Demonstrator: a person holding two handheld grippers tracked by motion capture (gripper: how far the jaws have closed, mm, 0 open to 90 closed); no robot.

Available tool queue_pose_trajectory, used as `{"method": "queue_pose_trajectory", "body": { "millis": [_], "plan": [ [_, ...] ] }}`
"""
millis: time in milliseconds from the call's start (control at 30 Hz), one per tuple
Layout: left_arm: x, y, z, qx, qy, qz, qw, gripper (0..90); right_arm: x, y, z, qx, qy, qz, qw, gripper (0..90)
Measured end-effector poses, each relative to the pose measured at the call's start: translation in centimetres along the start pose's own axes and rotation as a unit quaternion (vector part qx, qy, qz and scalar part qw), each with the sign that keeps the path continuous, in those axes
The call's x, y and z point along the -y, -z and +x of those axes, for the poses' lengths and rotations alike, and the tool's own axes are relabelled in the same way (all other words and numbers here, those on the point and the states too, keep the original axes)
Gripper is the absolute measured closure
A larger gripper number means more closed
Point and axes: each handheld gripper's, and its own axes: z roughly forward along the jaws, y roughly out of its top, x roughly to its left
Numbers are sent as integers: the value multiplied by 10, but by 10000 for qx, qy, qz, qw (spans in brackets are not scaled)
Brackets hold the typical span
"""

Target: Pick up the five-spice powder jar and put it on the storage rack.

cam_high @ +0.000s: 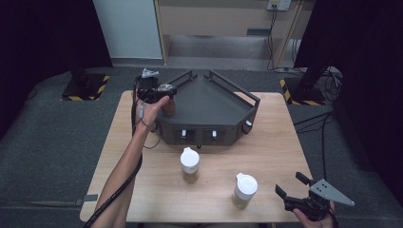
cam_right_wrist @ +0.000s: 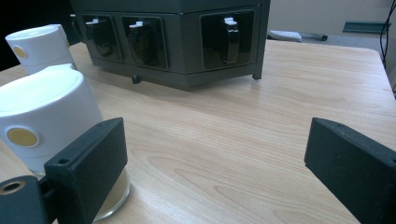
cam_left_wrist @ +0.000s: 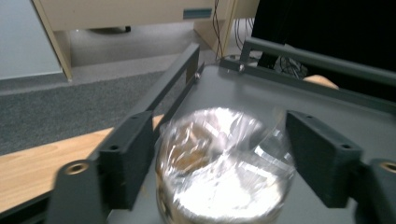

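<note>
A jar (cam_left_wrist: 219, 172) with clear plastic wrap over its top stands on the left corner of a dark grey railed tray stand (cam_left_wrist: 327, 121). My left gripper (cam_left_wrist: 219, 154) straddles it, open; the pads sit close beside the jar and the picture is blurred. From above, the left gripper (cam_high: 159, 90) is over the stand's (cam_high: 209, 102) left corner with the jar (cam_high: 166, 88) under it. My right gripper (cam_high: 289, 183) rests at the table's front right, open and empty. In its own view the right gripper (cam_right_wrist: 219, 163) has a white-capped jar (cam_right_wrist: 46, 112) just outside one jaw.
Two white-capped jars (cam_high: 190, 164) (cam_high: 244, 190) stand on the wooden table (cam_high: 275, 142) in front of the stand. The farther capped jar (cam_right_wrist: 39, 44) is near the stand's front face (cam_right_wrist: 187, 60), which has slots with white clips. A rail (cam_left_wrist: 168, 88) edges the deck.
</note>
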Motion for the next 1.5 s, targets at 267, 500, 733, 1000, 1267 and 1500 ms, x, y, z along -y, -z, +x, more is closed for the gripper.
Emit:
{"method": "queue_pose_trajectory", "body": {
  "millis": [267,500,733,1000,1267,1500],
  "plan": [
    [-9,19,-7,83,-228,-299,9993,104,0,0,0,-7,-1,8,10000,58],
    [-14,45,-16,285,-491,-495,9972,42,-1,-1,1,-4,4,21,10000,58],
    [-7,75,-26,464,-871,-592,9934,38,-1,0,1,10,11,18,10000,57],
    [16,100,-26,783,-820,-515,9922,37,-1,-1,2,17,26,35,10000,57],
    [48,120,-22,1073,-730,-598,9897,38,-2,-1,2,-3,50,51,10000,57],
    [83,142,-12,1179,-792,-623,9879,39,-2,-1,3,-4,78,57,10000,58]
  ]
}}
